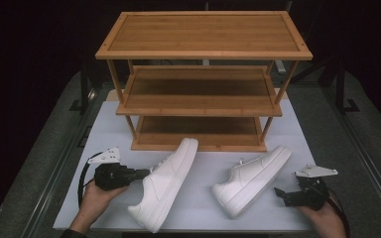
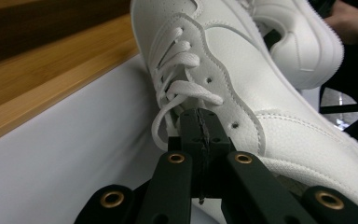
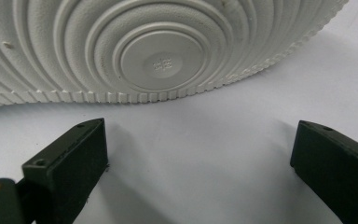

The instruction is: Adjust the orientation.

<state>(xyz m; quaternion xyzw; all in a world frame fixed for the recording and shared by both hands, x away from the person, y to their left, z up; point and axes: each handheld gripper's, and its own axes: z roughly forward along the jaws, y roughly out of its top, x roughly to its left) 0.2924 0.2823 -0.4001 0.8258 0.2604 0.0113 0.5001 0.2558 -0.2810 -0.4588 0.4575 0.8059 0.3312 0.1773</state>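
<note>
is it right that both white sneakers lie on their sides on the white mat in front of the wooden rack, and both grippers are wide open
Not quite. Both sneakers do lie on their sides before the wooden rack, but just the right gripper is open, its jaws spread near the right sneaker's sole in the right gripper view. The left gripper view shows the left gripper shut, jaws pressed together by the left sneaker's laces.

The left gripper (image 1: 140,174), in the left hand (image 1: 95,198), has its jaws pressed together, while the right gripper (image 1: 281,194) is spread wide.

White table (image 1: 104,139), wooden shelf rack (image 1: 201,106), two white sneakers (image 1: 166,183) (image 1: 253,178)
</note>
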